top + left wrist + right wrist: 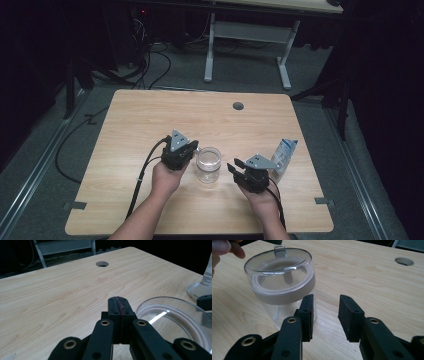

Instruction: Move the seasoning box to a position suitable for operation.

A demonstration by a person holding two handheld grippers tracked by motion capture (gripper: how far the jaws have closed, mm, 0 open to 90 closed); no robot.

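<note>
My left gripper [117, 305]: jaws fully closed, pads pressed together, nothing between them. It sits just left of the clear jar [208, 165], tip next to the jar's rim. Right gripper [325, 312]: jaws part-open, empty, no contact; the gap points just beside the jar, and its near wall sits right behind my left-hand pad in the right gripper view. The jar stands upright at the middle of the desk [150, 115], clear lid on, between both grippers. A white carton [285, 155] stands near the desk's right edge, just beyond my right gripper.
</note>
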